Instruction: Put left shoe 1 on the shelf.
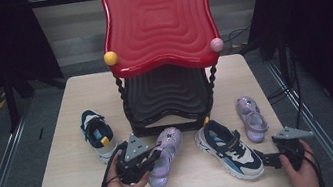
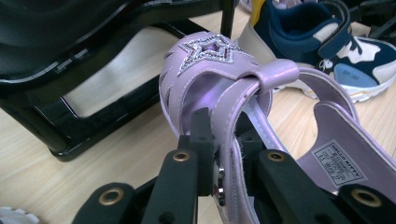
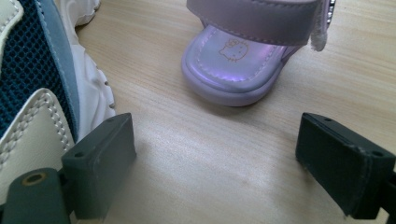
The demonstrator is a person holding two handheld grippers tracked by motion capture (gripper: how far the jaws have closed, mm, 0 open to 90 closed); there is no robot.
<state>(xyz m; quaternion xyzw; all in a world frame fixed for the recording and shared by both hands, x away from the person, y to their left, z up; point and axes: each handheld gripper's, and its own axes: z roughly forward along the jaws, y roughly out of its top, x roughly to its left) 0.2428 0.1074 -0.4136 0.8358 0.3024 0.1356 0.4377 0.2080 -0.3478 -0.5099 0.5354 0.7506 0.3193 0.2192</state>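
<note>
Left gripper: your left gripper (image 1: 151,160) sits near the table's (image 1: 75,184) front edge, left of centre; its jaws are clamped on the side strap of the purple sandal (image 1: 164,155).
Left gripper view: both black jaws pinch the strap (image 2: 223,140) from either side; the star-decorated toe (image 2: 208,49) points away toward the black base of the rack (image 2: 70,116).
Held sandal: just in front of the rack's base, between the two sneakers.
Right gripper: your right gripper (image 1: 270,160) rests by the front right corner, jaws spread wide with nothing between them.
Right gripper view: bare wood lies between the pads; the second purple sandal (image 3: 243,51) lies ahead, apart from them.
Right sneaker: the navy and white sneaker (image 1: 228,149) lies just left of the right gripper.
Left sneaker: the other navy sneaker (image 1: 97,134) lies toward the left edge.
Rack: red top tray (image 1: 158,19) stands above the back centre.
</note>
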